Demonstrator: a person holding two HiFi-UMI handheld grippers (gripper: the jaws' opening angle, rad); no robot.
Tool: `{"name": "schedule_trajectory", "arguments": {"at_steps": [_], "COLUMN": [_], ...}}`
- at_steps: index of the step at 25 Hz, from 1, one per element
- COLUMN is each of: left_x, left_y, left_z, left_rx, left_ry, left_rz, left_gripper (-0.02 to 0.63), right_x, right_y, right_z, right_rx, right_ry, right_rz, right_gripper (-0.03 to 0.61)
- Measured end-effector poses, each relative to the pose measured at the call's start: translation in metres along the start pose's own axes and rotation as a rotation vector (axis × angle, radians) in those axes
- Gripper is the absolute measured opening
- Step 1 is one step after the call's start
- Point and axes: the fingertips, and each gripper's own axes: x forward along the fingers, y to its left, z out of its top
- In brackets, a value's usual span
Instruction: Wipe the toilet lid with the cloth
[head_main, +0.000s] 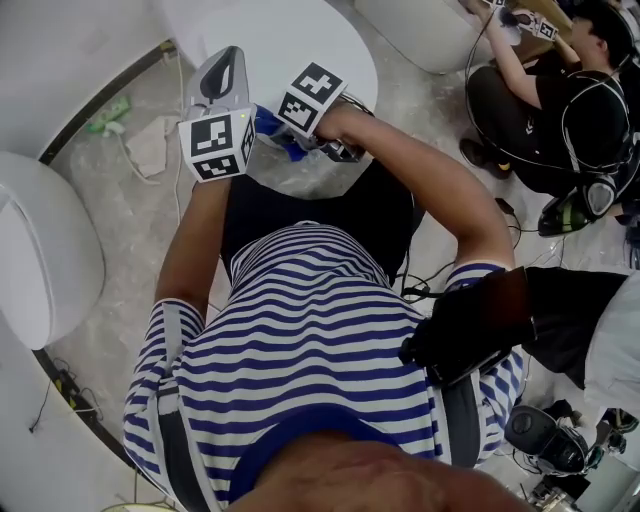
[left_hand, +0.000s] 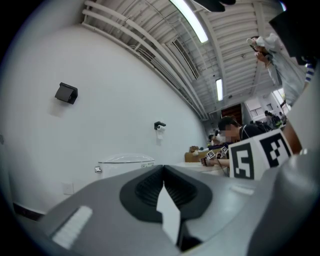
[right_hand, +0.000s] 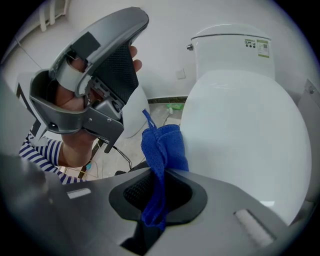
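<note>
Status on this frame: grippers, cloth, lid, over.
Left gripper shut, empty, pointing up. Right gripper shut on blue cloth, beside toilet lid. Lid down, nothing seen on it.

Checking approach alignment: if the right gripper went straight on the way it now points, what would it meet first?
Probably the left edge of the closed toilet lid, with the blue cloth clamped in the right gripper touching first. Depth is unclear; it could slip past onto the floor beside it.

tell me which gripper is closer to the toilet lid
Right. The right gripper, shut on the cloth, sits just beside the toilet lid; the left gripper points upward, farther off.
</note>
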Motion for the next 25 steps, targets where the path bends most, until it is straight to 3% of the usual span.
{"name": "schedule_trajectory", "arguments": {"at_steps": [4, 14, 17, 25], "left_x": [-0.007, 0.013, 0.025, 0.047], "left_y": [0.008, 0.022, 0.009, -0.015], "left_z": [0.007, -0.002, -0.007, -0.015], "left_rx": [-0.006, -0.008, -0.001, 0.012], "left_ry": [-0.008, 0.034, 0.049, 0.060], "left_rz": [0.009, 0.049, 0.038, 0.009], "left_gripper": [0.003, 0.003, 0.003, 0.003], "right_x": [-0.008, -0.091, -0.113, -0.164], "right_y": [0.008, -0.045, -0.063, -0.093], "right_z": [0.012, 0.056, 0.070, 0.092], "right_rx": [-0.004, 0.128, 0.102, -0.044], "right_ry": [-0.077, -0.550, -0.706, -1.042], "right_rz": [0.026, 0.068, -0.019, -0.420], "right_gripper": [0.049, 0.051, 0.050, 0.051]}}
